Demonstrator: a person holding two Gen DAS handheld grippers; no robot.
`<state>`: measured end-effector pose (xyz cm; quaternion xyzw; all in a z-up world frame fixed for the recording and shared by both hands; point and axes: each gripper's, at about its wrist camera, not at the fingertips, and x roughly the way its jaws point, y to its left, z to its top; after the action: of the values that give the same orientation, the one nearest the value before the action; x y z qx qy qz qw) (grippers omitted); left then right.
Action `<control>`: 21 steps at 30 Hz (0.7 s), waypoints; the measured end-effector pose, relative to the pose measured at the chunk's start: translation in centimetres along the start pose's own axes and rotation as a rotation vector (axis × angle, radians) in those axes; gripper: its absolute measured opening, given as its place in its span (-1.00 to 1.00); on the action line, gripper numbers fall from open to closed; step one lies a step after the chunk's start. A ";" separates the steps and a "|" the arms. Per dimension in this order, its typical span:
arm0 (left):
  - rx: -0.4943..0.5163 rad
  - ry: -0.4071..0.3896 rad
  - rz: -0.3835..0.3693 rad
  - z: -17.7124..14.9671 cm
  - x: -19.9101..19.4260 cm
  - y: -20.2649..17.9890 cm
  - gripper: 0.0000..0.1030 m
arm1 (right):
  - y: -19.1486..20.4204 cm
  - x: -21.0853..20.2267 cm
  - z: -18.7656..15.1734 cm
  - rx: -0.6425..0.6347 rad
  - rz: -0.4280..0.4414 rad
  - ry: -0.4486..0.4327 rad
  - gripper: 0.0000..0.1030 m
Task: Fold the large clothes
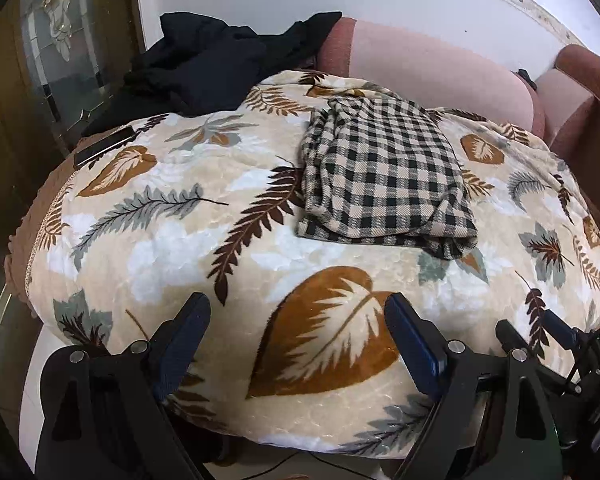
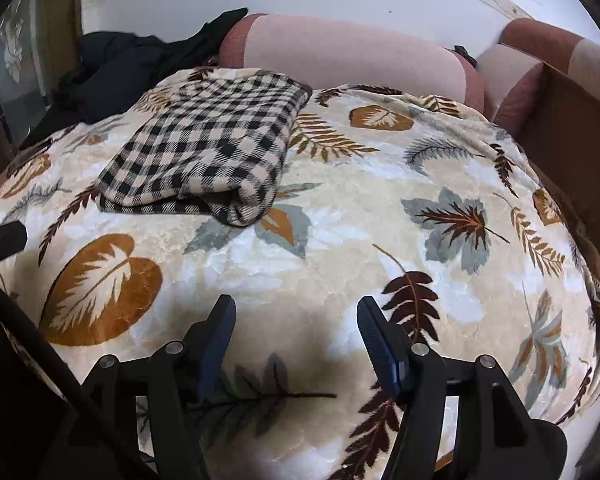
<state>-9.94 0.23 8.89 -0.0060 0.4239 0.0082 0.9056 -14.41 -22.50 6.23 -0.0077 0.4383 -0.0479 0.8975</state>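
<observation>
A black-and-beige checked garment [image 1: 384, 172] lies folded in a compact rectangle on the leaf-patterned blanket [image 1: 172, 248]; it also shows in the right wrist view [image 2: 208, 148], up and left of centre. A pile of black clothes [image 1: 216, 64] lies crumpled at the blanket's far left edge, seen too in the right wrist view [image 2: 128, 64]. My left gripper [image 1: 296, 312] is open and empty, well short of the checked garment. My right gripper [image 2: 296, 312] is open and empty over bare blanket [image 2: 380, 208], with the garment far ahead to its left.
A pink and rust sofa backrest [image 1: 432, 64] runs behind the blanket, with an armrest [image 2: 540, 60] at the right. A glass-panelled wooden door [image 1: 52, 60] stands at the left. A dark flat object [image 1: 104, 146] lies at the blanket's left edge.
</observation>
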 end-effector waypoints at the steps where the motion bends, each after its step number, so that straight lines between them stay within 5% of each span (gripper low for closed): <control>1: -0.002 -0.003 0.002 0.0 0.0 0.1 0.71 | 0.4 0.0 0.0 -0.011 -0.002 0.004 0.31; 21: -0.017 0.036 -0.013 -0.6 1.4 1.5 0.71 | 3.1 1.0 -0.4 -0.095 -0.029 0.053 0.40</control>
<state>-9.49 1.77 7.43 -0.0163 0.4400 0.0059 0.8978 -13.84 -19.47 5.04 -0.0554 0.4637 -0.0401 0.8834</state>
